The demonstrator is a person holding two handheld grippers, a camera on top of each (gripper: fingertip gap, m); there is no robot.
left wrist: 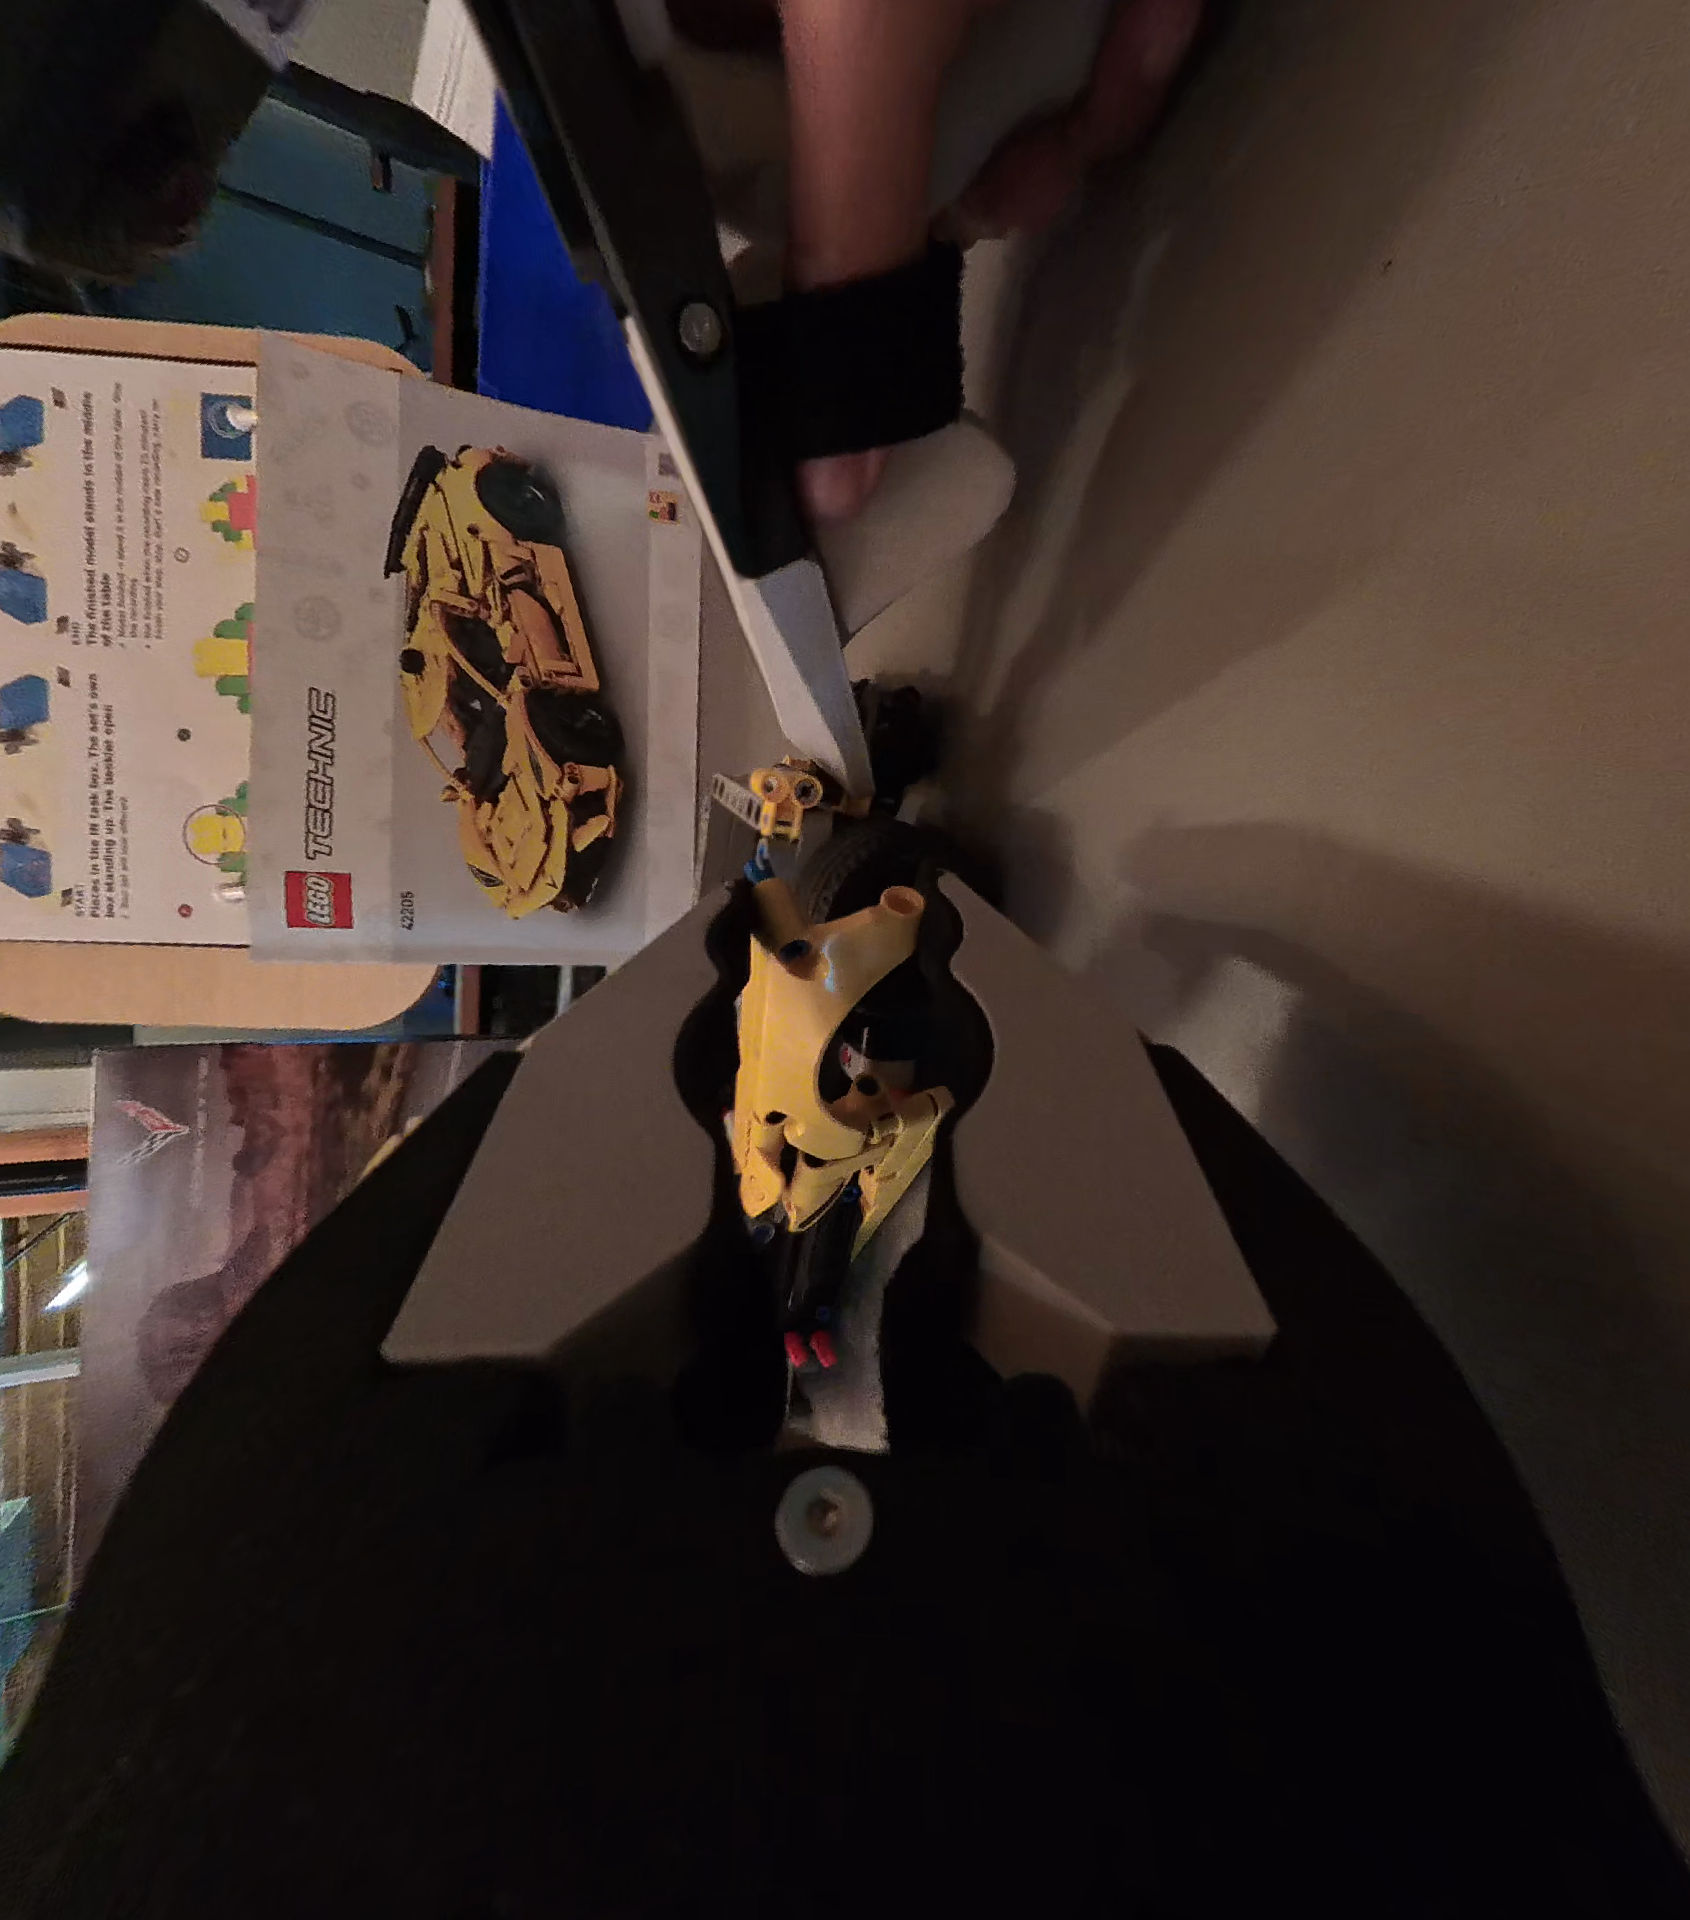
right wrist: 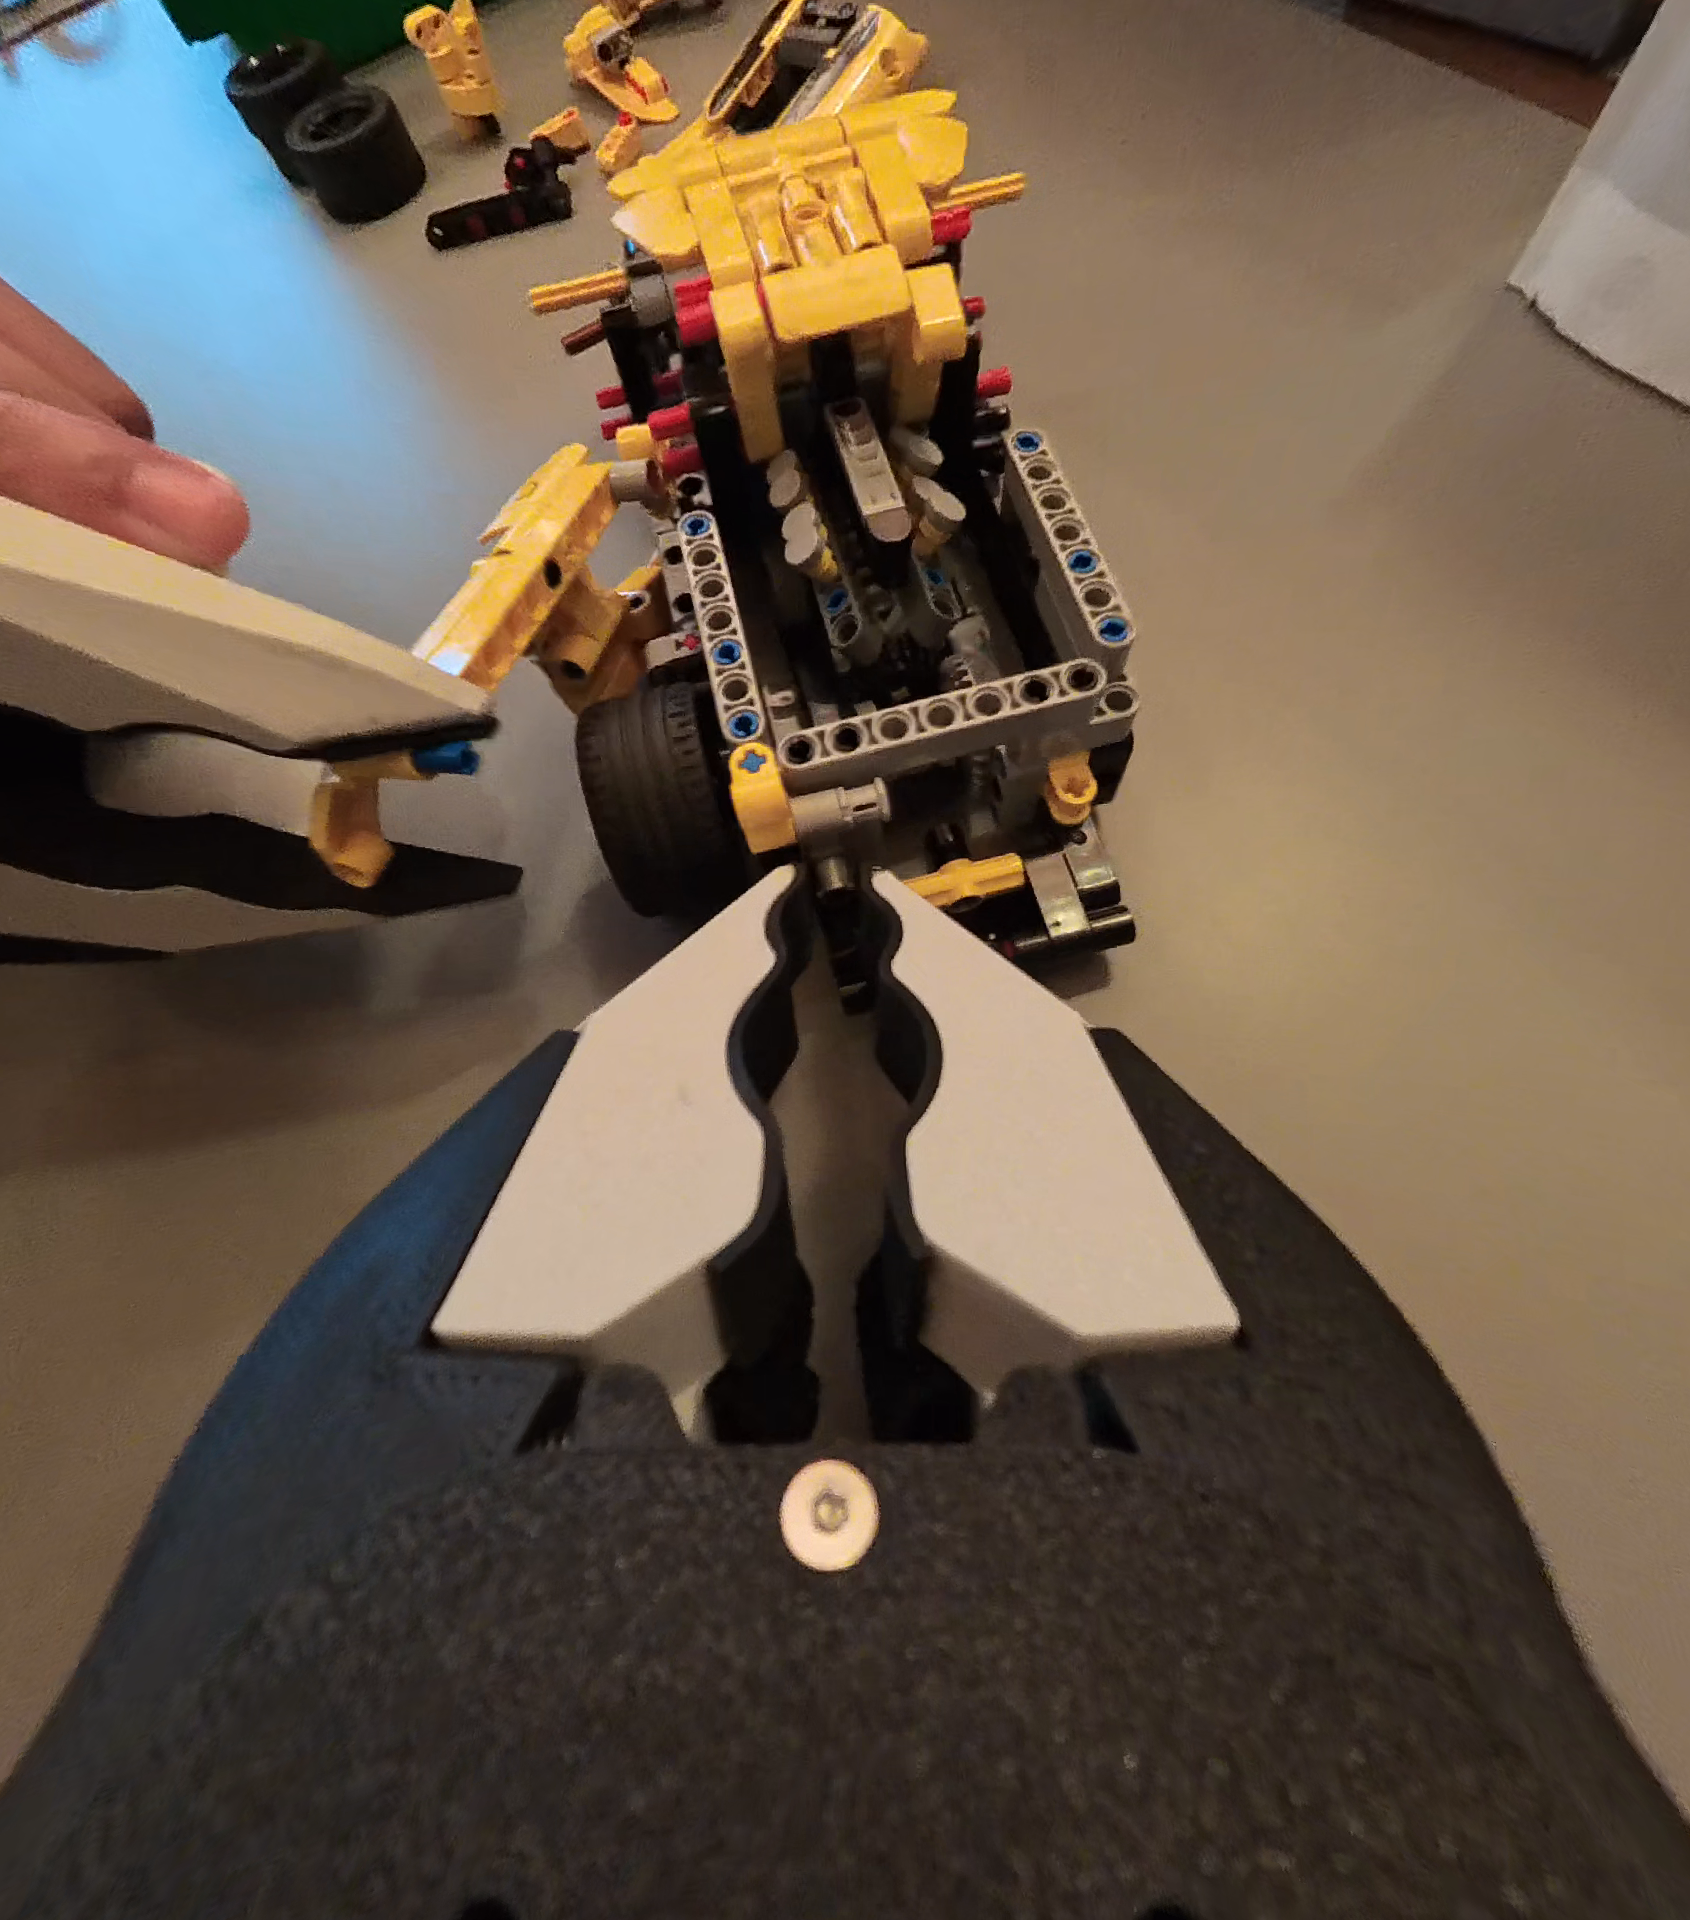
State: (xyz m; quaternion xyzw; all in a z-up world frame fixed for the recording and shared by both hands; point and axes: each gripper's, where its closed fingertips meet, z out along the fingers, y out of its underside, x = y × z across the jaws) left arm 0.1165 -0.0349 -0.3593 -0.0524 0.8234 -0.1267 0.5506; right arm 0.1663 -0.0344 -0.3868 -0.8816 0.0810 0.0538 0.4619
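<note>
Right wrist view: right gripper (right wrist: 836, 914) clamps black pin on chassis (right wrist: 908, 582); left gripper (left wrist: 836, 1039) clamps yellow panel (left wrist: 820, 1049).

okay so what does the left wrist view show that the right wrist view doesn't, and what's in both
Only the left wrist view shows the instruction booklet with a yellow car pictured on it, a printed sheet beside it, and a dark box.

Only the right wrist view shows the car chassis with its grey beam frame, two loose black tyres and scattered yellow parts behind it.

Both show the grey table, the left tool shut on a yellow panel piece, and the right tool pinching a black pin at the chassis end.
</note>
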